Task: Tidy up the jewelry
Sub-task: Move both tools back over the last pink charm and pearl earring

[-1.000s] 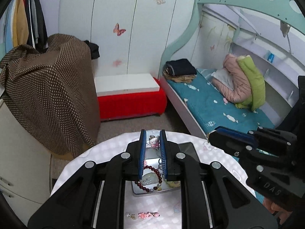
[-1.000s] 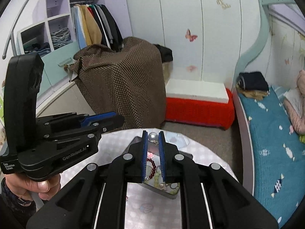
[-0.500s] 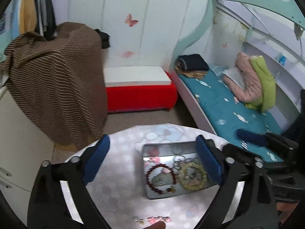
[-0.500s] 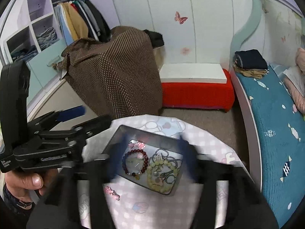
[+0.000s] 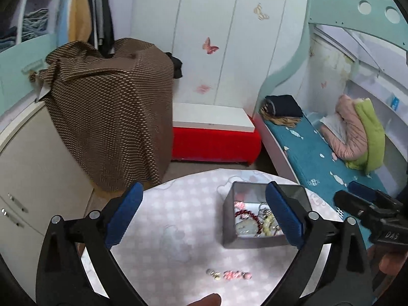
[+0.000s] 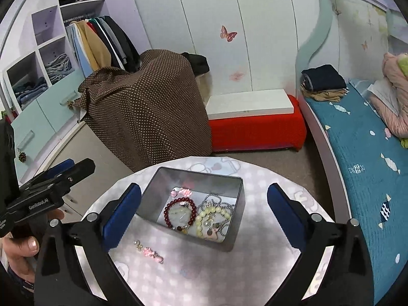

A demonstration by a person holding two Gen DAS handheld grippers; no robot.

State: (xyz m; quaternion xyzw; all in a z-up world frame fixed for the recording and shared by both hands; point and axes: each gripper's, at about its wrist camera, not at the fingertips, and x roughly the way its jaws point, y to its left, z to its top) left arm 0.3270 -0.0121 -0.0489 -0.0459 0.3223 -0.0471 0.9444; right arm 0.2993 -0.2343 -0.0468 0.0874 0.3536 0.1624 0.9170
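Note:
A grey metal tin (image 6: pixel 233 241) sits on the round white table (image 6: pixel 193 278). It holds a dark red bead bracelet (image 6: pixel 167 210), a pale yellow bead bracelet (image 6: pixel 202 216), a silver chain and a pink charm. A pink hair clip (image 6: pixel 150 252) lies on the table in front of the tin; it also shows in the left wrist view (image 5: pixel 230 275). My right gripper (image 6: pixel 204 211) is open and empty above the tin. My left gripper (image 5: pixel 205 218) is open and empty, left of the tin (image 5: pixel 248 242).
A brown dotted cloth (image 6: pixel 150 112) covers furniture behind the table. A red bench with a white top (image 6: pixel 252 119) stands at the back wall. A bed with a teal sheet (image 6: pixel 357 158) lies to the right. A wardrobe and drawers (image 6: pixel 46 89) stand at left.
Both grippers were shut a second ago and now stand wide open. Both have pulled back, so the tin and the table show more fully.

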